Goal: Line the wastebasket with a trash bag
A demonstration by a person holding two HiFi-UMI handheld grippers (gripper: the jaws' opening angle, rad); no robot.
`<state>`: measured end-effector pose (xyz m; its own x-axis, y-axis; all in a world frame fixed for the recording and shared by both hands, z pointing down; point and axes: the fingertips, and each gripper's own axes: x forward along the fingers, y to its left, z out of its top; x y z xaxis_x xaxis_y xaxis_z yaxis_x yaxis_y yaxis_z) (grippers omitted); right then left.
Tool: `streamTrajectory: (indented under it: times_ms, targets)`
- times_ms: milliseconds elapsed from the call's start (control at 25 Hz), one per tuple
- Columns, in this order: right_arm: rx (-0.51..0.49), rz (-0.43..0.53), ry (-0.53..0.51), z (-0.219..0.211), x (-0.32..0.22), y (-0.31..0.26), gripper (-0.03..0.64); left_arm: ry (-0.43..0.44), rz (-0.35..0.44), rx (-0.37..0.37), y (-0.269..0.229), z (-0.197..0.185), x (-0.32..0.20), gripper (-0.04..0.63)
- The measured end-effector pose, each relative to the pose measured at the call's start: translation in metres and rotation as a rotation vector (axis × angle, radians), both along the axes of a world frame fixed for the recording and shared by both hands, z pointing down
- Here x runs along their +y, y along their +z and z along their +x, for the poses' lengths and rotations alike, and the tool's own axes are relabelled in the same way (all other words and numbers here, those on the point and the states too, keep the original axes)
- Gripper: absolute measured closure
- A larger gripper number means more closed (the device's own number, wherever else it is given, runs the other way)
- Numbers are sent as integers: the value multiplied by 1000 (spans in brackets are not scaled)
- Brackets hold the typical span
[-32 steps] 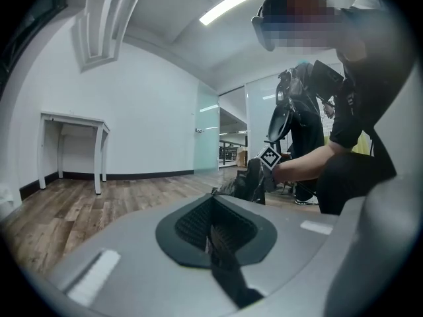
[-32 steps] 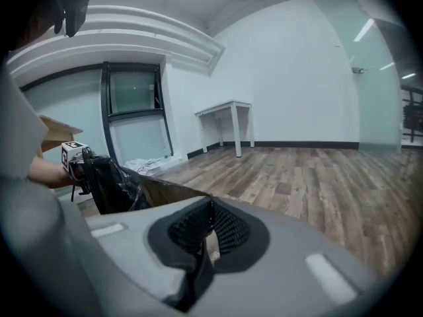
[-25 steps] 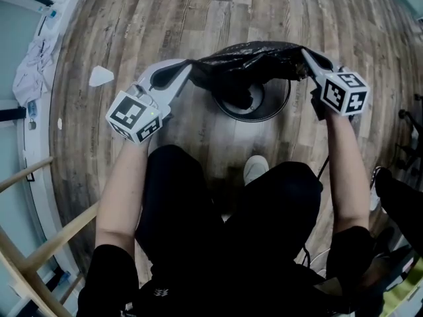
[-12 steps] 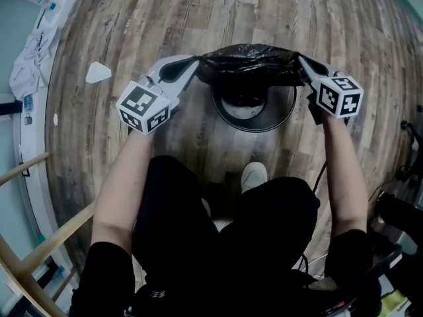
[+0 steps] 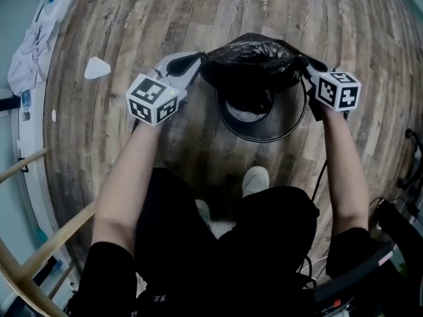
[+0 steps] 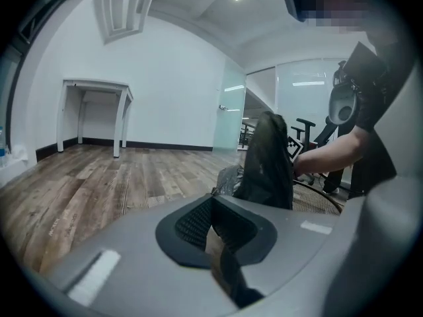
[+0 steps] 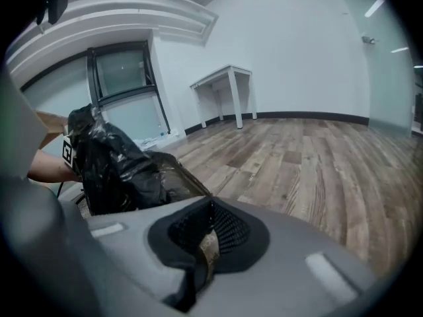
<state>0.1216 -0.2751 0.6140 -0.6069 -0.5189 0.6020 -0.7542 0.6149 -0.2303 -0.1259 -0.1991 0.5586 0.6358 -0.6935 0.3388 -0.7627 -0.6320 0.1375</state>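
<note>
A black trash bag [image 5: 254,61] hangs stretched between my two grippers, over the far side of the round black mesh wastebasket [image 5: 277,132] on the wooden floor. My left gripper [image 5: 197,63] is shut on the bag's left edge and my right gripper [image 5: 305,65] on its right edge. The bag's lower part dips into the basket's mouth. In the left gripper view the bag [image 6: 268,160] rises just past the shut left gripper [image 6: 221,243], with film pinched between the pads. In the right gripper view the bag [image 7: 112,167] bunches to the left of the right gripper [image 7: 205,243], which also pinches film.
My shoe [image 5: 254,180] stands just in front of the basket. A white scrap [image 5: 98,68] lies on the floor to the left, a cloth [image 5: 30,51] further left by the wall. Wooden rails [image 5: 39,243] cross the lower left. A white table [image 6: 96,88] stands against the far wall.
Both grippers have sunk with the bag toward the basket. The bag, held above the basket before, now hangs into its mouth at the far rim.
</note>
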Motion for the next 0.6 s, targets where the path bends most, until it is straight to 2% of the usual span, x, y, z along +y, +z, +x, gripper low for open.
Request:
streamTrajectory:
  times_ms: [120, 360, 600]
  targets:
    - [1, -33, 11, 3, -1, 14, 614, 29, -37, -9, 15, 4, 3, 588]
    - [-5, -92, -9, 22, 27, 29, 614, 106, -57, -41, 25, 6, 30, 588]
    - [-78, -121, -72, 25, 74, 34, 614, 235, -24, -84, 29, 19, 61, 589]
